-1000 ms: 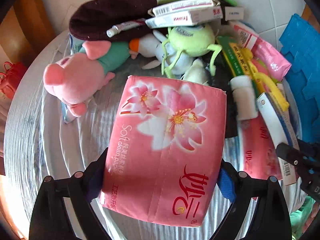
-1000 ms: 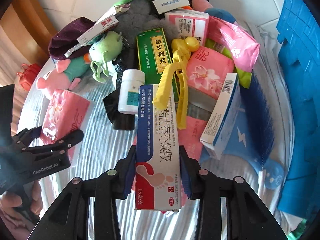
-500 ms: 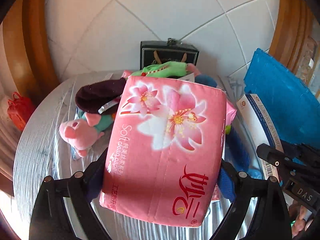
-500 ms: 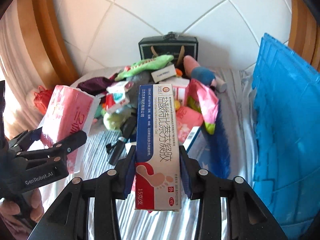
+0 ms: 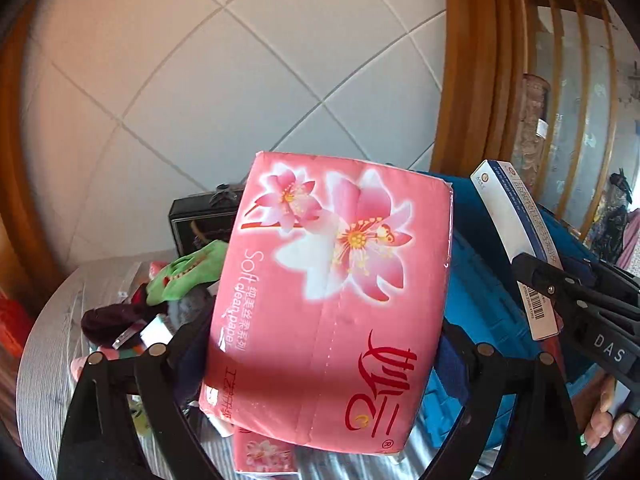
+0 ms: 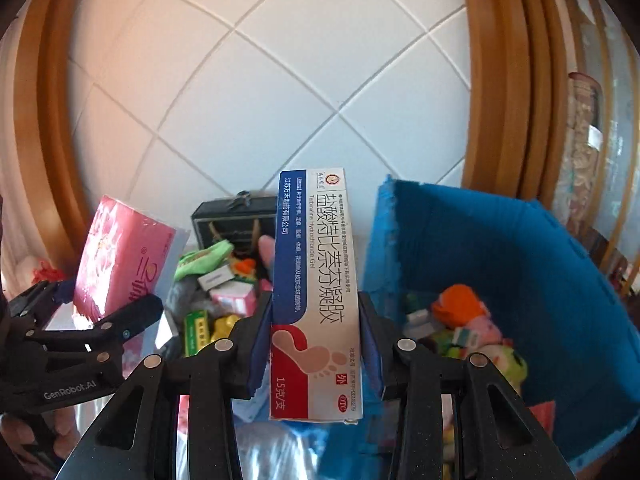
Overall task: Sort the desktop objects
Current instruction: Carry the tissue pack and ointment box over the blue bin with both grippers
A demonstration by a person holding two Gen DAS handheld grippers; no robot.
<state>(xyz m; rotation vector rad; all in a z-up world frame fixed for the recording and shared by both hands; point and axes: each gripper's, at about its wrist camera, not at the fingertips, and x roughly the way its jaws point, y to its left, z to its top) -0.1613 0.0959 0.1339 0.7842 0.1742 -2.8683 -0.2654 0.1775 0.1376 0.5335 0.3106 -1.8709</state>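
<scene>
White tiled wall [image 6: 280,92] fills the upper field in both wrist views; wooden frames [image 6: 496,80] at either side. A second ago both cameras looked down onto the clutter; now both tools are lifted well clear of it, with open air above the pile and the wall behind.

Blue bin [image 6: 520,248] stands to the right, its open top facing the right tool. Soft toys [image 6: 460,308] and small packs lie inside. Its near left edge, ragged, rises just beside the box held in the right tool.

Round worktop [image 5: 52,344] with a grey striped cover; its left rim is bare, the middle crowded.

Pink tissue pack [image 5: 332,300] is clamped between the fingers of the left tool [image 5: 320,364], raised off the worktop, tilted, and blocking most of the left view. It was held the same way a second ago, low over the worktop.

Gel box [image 6: 316,292], white and blue with a footprint print, is gripped upright in the right tool [image 6: 312,344], pads pressing both long sides. It was low over the pile before; it now sits high, beside the bin's edge.

Left on the worktop: a black gift bag [image 6: 236,220] at the back, a green plush [image 5: 188,272], a dark cloth item [image 5: 108,320], a green carton [image 6: 196,328] and another small pink pack [image 5: 264,452] beneath the held one.

A hand [image 5: 608,420] grips the right tool's handle at the left view's lower right.
</scene>
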